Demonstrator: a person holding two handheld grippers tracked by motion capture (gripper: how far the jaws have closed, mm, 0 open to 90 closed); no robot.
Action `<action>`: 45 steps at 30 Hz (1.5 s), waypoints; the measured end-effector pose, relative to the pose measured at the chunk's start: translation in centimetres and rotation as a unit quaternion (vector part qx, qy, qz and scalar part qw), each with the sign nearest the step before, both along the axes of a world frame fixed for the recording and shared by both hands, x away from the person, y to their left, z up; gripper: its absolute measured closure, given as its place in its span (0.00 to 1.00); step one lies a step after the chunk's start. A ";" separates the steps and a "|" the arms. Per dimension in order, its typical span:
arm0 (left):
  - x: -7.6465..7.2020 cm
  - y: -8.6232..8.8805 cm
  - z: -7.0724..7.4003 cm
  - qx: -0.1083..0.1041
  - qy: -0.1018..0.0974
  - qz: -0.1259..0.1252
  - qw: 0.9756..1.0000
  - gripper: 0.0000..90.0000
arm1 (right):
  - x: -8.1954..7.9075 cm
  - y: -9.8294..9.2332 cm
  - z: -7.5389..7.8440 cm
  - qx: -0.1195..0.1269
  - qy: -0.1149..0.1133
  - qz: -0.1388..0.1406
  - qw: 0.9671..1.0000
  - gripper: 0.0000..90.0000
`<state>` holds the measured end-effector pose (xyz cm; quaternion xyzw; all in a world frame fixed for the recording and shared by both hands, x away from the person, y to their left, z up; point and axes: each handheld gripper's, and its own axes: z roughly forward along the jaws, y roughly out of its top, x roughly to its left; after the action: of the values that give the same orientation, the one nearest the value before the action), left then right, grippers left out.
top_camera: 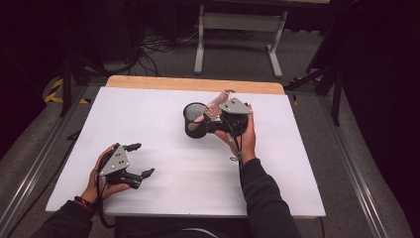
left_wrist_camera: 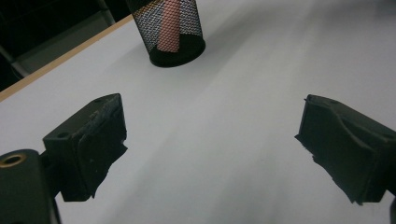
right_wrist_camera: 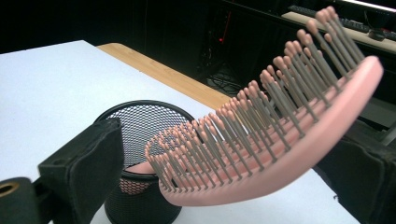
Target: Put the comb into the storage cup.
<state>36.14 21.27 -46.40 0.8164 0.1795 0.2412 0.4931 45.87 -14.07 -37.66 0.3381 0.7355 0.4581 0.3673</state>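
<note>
Pink hairbrush [right_wrist_camera: 261,140], light, rigid plastic; handle inside mesh cup [top_camera: 194,120]. Right hand-held gripper [top_camera: 218,119] clamped across head; left hand-held gripper [top_camera: 140,159] apart.

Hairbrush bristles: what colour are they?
Grey stems with pink tips on the pink hairbrush, clearest in the right gripper view.

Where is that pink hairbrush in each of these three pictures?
High view: the brush sits right of centre, head up at the right tongs, handle down in the mesh cup.
Left gripper view: top centre, its pink handle shows through the cup's mesh.
Right gripper view: its bristled head runs across the middle between the jaws.
Shared landmark: the black mesh cup.
</note>
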 end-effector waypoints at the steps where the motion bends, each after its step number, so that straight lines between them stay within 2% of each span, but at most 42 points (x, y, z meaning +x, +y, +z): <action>1: 0.0 0.0 0.0 0.000 0.000 0.000 1.000 0.10 | 0.0 0.0 0.0 -0.001 -0.001 0.000 1.000 0.06; 11: 0.0 0.0 0.0 0.000 0.002 0.000 1.000 0.10 | -0.5 -0.1 0.5 -0.011 -0.010 0.000 1.000 0.07; 17: 0.0 0.0 0.0 -0.001 0.003 -0.002 1.000 0.10 | -0.9 -0.1 0.9 -0.007 -0.024 -0.001 1.000 0.07; 32: 0.0 0.0 0.0 -0.001 0.004 -0.005 1.000 0.09 | -1.7 -0.8 1.1 -0.004 -0.032 0.000 0.999 0.07; 45: 0.1 0.0 -0.1 -0.005 0.008 -0.007 1.000 0.09 | -2.6 -1.4 1.4 -0.014 -0.049 0.000 0.999 0.07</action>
<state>36.22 21.23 -46.47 0.8172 0.1794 0.2303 0.4970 43.28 -15.43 -36.22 0.3099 0.7233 0.4635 0.4073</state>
